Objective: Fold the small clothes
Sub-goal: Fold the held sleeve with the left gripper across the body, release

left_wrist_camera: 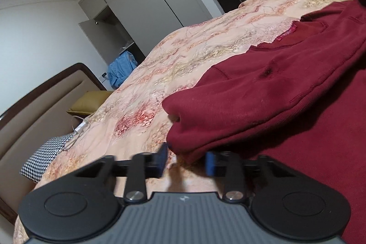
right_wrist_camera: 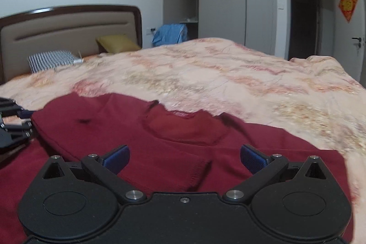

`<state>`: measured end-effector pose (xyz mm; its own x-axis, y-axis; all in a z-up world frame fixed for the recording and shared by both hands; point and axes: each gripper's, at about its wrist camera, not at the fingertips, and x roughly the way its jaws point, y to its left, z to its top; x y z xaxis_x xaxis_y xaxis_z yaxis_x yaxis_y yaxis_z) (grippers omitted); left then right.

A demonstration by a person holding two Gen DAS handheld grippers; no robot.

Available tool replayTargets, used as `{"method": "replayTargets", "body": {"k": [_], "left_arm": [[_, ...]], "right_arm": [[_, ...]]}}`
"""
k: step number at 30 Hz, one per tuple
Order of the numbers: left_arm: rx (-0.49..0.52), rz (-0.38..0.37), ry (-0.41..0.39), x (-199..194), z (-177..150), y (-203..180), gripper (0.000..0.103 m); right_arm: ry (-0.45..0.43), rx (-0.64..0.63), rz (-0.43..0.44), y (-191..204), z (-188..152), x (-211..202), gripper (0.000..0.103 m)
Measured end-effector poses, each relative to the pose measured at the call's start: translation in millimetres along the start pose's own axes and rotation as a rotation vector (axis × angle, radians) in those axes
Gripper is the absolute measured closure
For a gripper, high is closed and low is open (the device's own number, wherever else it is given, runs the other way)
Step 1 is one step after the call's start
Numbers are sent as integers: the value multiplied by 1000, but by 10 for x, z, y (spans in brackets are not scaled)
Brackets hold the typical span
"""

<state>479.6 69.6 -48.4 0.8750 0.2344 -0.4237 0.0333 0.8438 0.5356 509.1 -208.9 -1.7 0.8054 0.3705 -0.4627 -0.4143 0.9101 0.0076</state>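
Observation:
A dark red sweater point(left_wrist_camera: 274, 95) lies spread on the floral bedspread point(left_wrist_camera: 194, 56), with one side folded over its body. My left gripper point(left_wrist_camera: 186, 152) is at the thick folded edge on the sweater's left. Its blue pads stand narrow, and the fold fills the gap at their tips. In the right wrist view the left gripper point(right_wrist_camera: 26, 120) appears at the far left, its fingers on either side of the sweater's point(right_wrist_camera: 114, 120) edge. My right gripper point(right_wrist_camera: 184, 152) hovers open just above the sweater's lower body, below the neckline, with nothing between its fingers.
A padded headboard point(right_wrist_camera: 68, 26) stands at the far end, with a yellow pillow point(right_wrist_camera: 119, 44) and a houndstooth pillow point(right_wrist_camera: 50, 60) in front of it. A white cable lies by the pillows. A wardrobe point(right_wrist_camera: 228, 4) and a blue garment point(right_wrist_camera: 170, 34) lie beyond the bed.

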Motion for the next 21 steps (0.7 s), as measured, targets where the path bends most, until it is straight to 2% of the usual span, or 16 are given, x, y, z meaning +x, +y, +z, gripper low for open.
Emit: {"method": "replayTargets", "body": {"k": [2, 5, 7, 9, 11, 15, 18, 20, 21], "left_arm": [[-37, 5, -3, -9, 3, 61, 90], [-144, -19, -15, -88, 1, 180, 94], [-276, -59, 17, -110, -34, 302, 95], [-435, -112, 90, -26, -120, 441, 95], [-538, -147, 131, 51, -201, 522, 95], [-582, -161, 133, 47, -236, 582, 93], [-577, -168, 139, -13, -244, 588, 85], [-576, -176, 140, -100, -257, 579, 67], [-574, -182, 135, -161, -264, 578, 50]], "right_arm": [[32, 1, 7, 44, -35, 116, 0], [98, -7, -55, 69, -158, 241, 1], [105, 29, -50, 33, -238, 271, 0], [97, 33, -48, 24, -252, 257, 0], [90, 23, -55, 38, -269, 245, 0], [59, 19, -63, 47, -323, 212, 0], [44, 29, -70, 35, -294, 141, 0], [31, 52, -65, 13, -275, 21, 0], [23, 61, -56, 6, -276, -65, 0]]}}
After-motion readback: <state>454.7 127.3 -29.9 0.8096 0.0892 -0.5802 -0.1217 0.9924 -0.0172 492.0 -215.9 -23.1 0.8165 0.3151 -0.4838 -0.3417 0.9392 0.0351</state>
